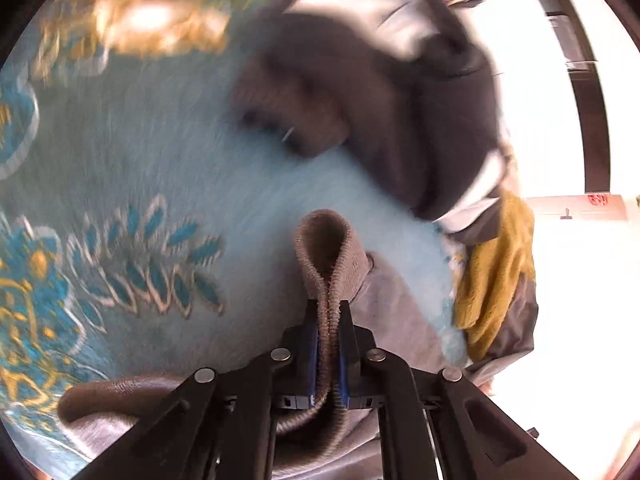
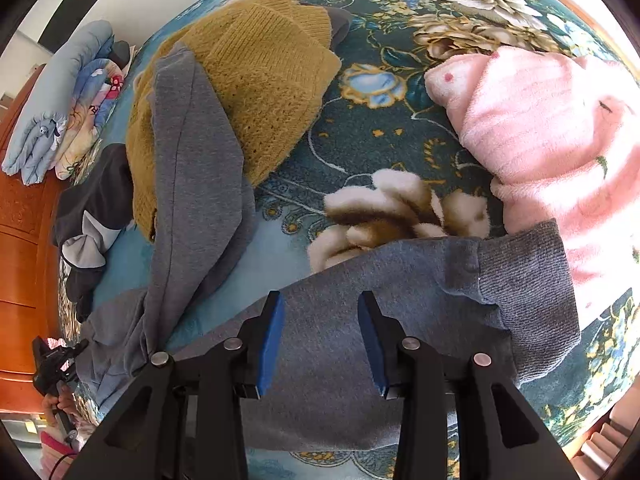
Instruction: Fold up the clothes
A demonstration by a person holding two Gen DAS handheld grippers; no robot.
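On the floral teal blanket [image 2: 360,140] the limp grey fleece sweatshirt [image 2: 208,168] lay sprawled, left gripper [image 1: 328,320] clamped on its ribbed cuff [image 1: 326,248], right gripper [image 2: 322,312] apart above the sleeve; soft, light, best held by ribbing.

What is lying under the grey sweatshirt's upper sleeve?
The mustard knitted sweater lies under the grey sweatshirt sleeve, on the floral blanket. Its covered left part stays unseen.

sweatshirt [image 2: 208,184]: on blanket [image 2: 360,128], near, sleeve [image 2: 500,300] reaching right
knitted sweater [image 2: 260,80]: far left, partly under sweatshirt
fleece garment [image 2: 540,140]: far right
folded bedding [image 2: 60,100]: far left edge
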